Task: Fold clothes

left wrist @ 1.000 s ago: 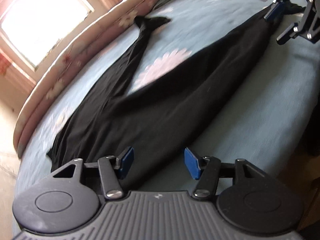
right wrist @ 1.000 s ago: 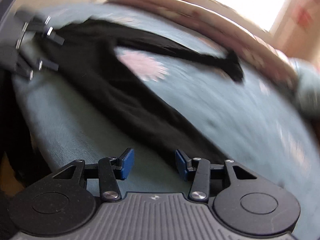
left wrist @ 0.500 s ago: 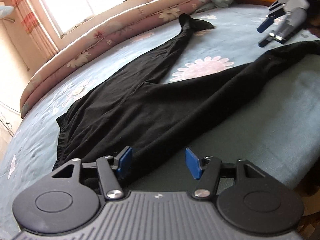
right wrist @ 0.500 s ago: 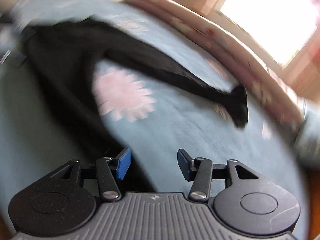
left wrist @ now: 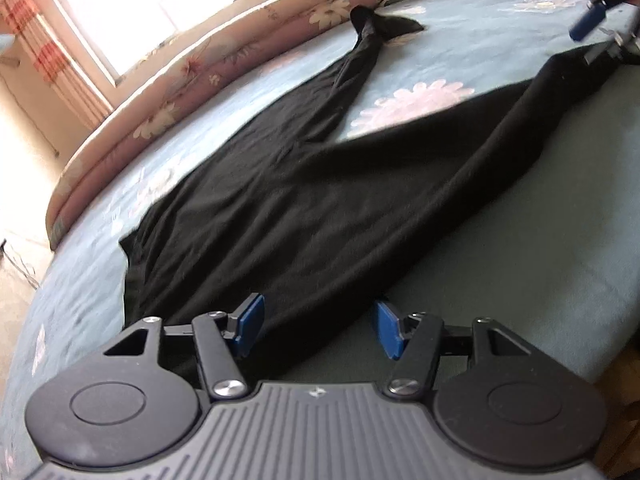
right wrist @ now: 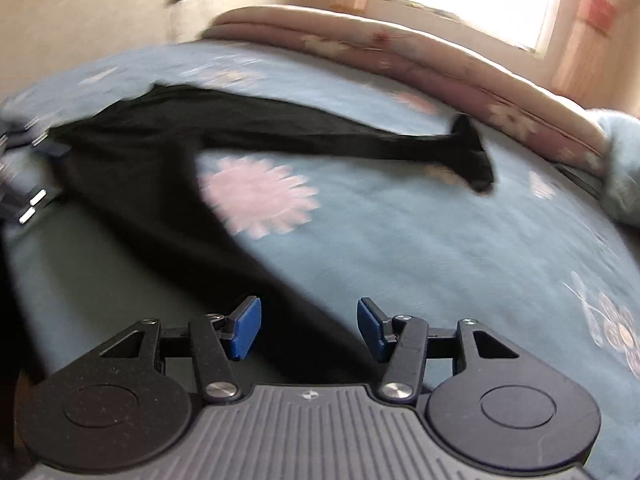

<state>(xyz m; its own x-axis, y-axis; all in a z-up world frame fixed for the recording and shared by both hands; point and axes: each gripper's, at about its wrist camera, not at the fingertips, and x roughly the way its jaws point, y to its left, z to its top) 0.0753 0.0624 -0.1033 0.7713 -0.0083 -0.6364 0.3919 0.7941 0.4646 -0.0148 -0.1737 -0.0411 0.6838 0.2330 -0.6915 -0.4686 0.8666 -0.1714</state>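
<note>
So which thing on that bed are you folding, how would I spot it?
Start at the bed with the blue flowered sheet under the window. Spread flat across it lie black trousers, legs splayed in a V around a pink flower print. They are the only dark thing on the sheet.

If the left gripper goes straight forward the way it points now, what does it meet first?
Most likely the black fabric trousers spread on the blue flowered bedsheet: the cloth lies right ahead of the open left gripper. Depth is unclear.

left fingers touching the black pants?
Cannot tell. In the left wrist view the left gripper stands open over the pants waist; cloth shows between the fingers, but neither contact nor a gap is plain.
</note>
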